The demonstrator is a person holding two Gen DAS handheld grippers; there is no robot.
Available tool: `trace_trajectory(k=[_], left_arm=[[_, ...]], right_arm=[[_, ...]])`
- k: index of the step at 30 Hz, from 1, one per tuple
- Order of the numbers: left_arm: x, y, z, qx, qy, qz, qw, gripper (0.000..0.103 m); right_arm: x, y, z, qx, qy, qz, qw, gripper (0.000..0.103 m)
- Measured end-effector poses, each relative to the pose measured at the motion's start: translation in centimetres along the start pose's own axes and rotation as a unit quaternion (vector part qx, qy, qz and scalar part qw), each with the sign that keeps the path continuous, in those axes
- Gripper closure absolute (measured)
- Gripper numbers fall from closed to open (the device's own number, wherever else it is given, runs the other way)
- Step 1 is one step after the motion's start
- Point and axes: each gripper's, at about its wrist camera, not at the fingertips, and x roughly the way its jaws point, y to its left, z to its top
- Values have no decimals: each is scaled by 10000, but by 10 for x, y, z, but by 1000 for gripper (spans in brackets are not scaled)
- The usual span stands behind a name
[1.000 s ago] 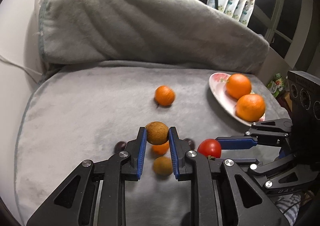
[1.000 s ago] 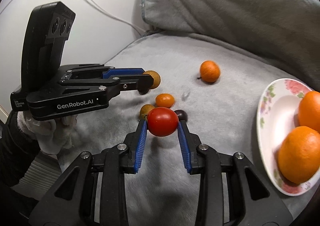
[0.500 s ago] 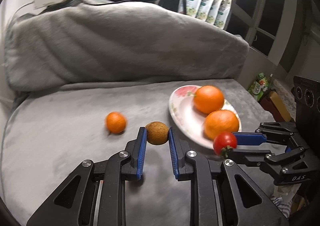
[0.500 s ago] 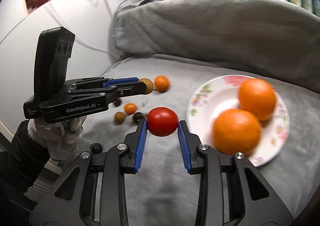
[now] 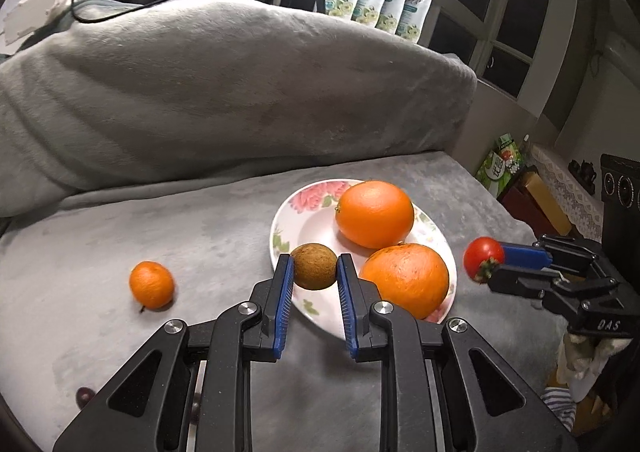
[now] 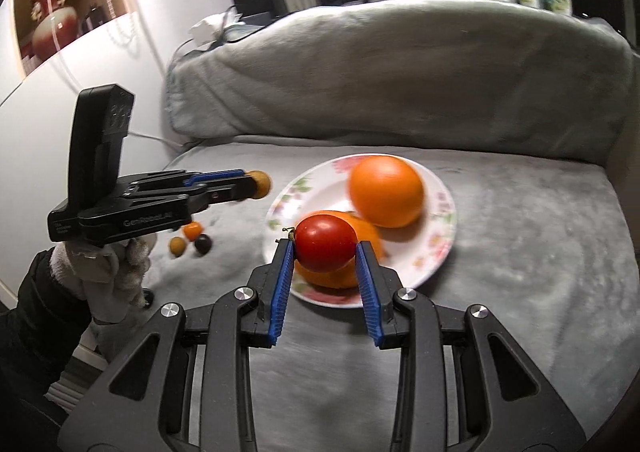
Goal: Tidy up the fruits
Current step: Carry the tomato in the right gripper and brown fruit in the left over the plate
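My left gripper (image 5: 313,266) is shut on a small round brown fruit (image 5: 313,265), held in the air over the near left rim of a flowered white plate (image 5: 288,226). Two large oranges (image 5: 375,213) (image 5: 405,280) lie on that plate. My right gripper (image 6: 325,250) is shut on a red tomato (image 6: 326,243), hanging above the plate's (image 6: 440,212) near edge, in front of the oranges (image 6: 386,190). From the left wrist view the tomato (image 5: 483,254) shows at the right. A small mandarin (image 5: 151,284) rests on the grey blanket left of the plate.
The grey blanket (image 5: 180,236) covers a seat with a tall padded back (image 5: 240,92). Small fruits, orange (image 6: 192,229), yellowish (image 6: 177,246) and dark purple (image 6: 202,243), lie at the left. A gloved hand (image 6: 104,276) holds the left gripper. Boxes (image 5: 532,200) stand beyond the right edge.
Both grippers have carried their fruits to the right, from the cluster of small fruits over to the plate. The plate and oranges now lie directly ahead of both.
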Motion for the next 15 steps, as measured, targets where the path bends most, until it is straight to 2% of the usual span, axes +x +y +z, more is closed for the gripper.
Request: trace_trajectory(k=[7, 15], left_arm=[[13, -1, 2, -48, 138, -17, 9999, 82], [22, -3, 3, -48, 253, -103, 9996, 82]], right_arm=[[0, -25, -2, 148, 33, -219, 9996, 70], [9, -34, -2, 202, 117, -357, 9991, 70]])
